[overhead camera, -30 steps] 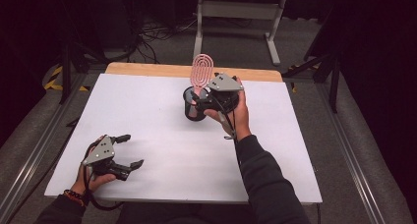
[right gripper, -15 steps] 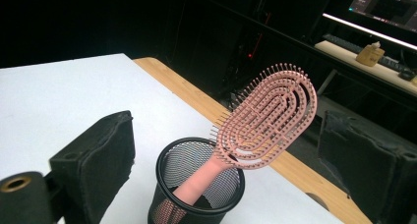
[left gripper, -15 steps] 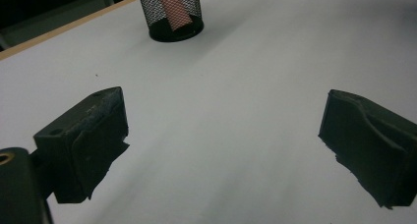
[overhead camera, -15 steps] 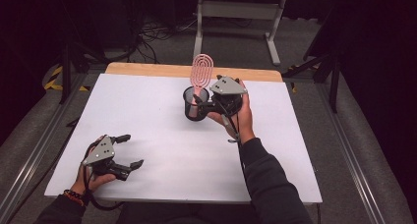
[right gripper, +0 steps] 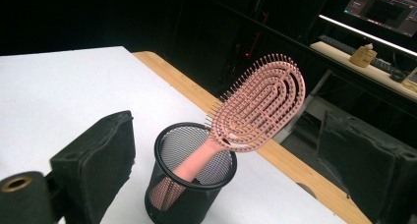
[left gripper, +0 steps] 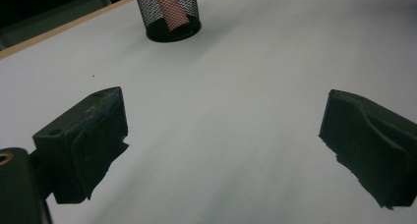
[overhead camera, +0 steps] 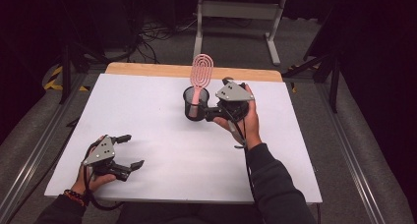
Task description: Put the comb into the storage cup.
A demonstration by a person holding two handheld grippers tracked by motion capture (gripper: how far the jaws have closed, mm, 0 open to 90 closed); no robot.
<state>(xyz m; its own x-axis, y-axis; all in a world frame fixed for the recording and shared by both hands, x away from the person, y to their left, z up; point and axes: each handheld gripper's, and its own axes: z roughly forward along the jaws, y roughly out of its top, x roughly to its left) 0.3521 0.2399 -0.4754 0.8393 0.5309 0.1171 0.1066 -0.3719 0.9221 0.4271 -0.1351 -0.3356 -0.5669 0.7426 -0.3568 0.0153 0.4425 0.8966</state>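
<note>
White table (overhead camera: 147, 116), pink hairbrush (overhead camera: 200, 72) in mesh cup (overhead camera: 194, 104), far-edge side

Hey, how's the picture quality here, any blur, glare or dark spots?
High view: white table evenly lit, surroundings very dark. Left gripper view: near jaws soft, mesh cup cropped at top. Right gripper view: pink hairbrush sharp, jaws blurred, background nearly black apart from a glowing screen.

Mesh cup (left gripper: 173, 15) beyond spread claw (left gripper: 223, 150)
</note>
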